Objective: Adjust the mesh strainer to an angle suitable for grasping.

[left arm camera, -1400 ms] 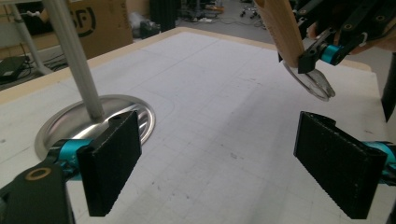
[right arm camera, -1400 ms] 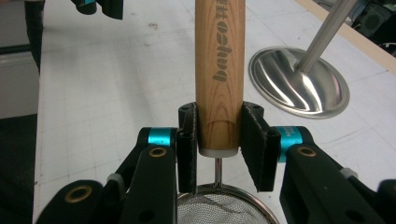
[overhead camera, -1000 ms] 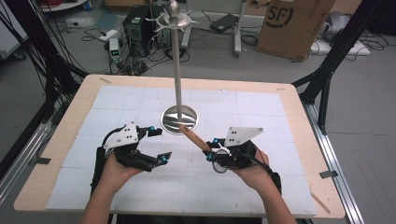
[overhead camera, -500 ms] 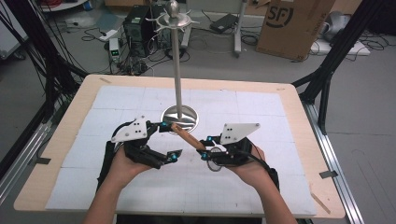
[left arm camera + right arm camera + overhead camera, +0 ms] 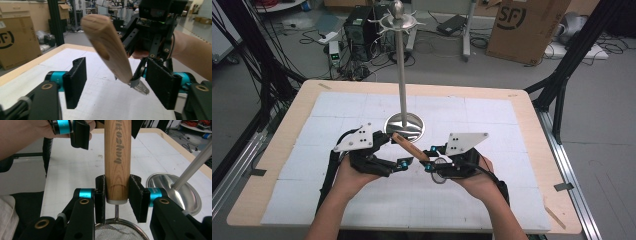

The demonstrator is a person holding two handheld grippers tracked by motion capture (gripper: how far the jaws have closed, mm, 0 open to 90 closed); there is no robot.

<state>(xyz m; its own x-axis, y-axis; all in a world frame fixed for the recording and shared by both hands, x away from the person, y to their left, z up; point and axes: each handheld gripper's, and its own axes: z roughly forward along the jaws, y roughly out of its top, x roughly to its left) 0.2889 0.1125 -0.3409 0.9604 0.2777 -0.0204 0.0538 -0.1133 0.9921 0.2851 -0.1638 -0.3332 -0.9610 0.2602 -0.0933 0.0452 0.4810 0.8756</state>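
A: White gridded table, cluttered lab floor behind. The right gripper is clamped on the strainer's wooden handle.

B: The left gripper has just been closing; the handle end sits between its jaws, untouched (at six o'clock from the steel stand). Centre it before squeezing.

A: The right gripper view shows the mesh.

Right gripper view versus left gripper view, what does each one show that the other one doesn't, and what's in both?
Right gripper view alone: the wire mesh strainer bowl below the handle, lettering on the wood, and the steel stand's round base. Left gripper view alone: the handle's rounded free end, a cardboard box, and the left gripper with jaws apart on either side of the handle. Both: the wooden handle clamped in the right gripper, and the gridded table.
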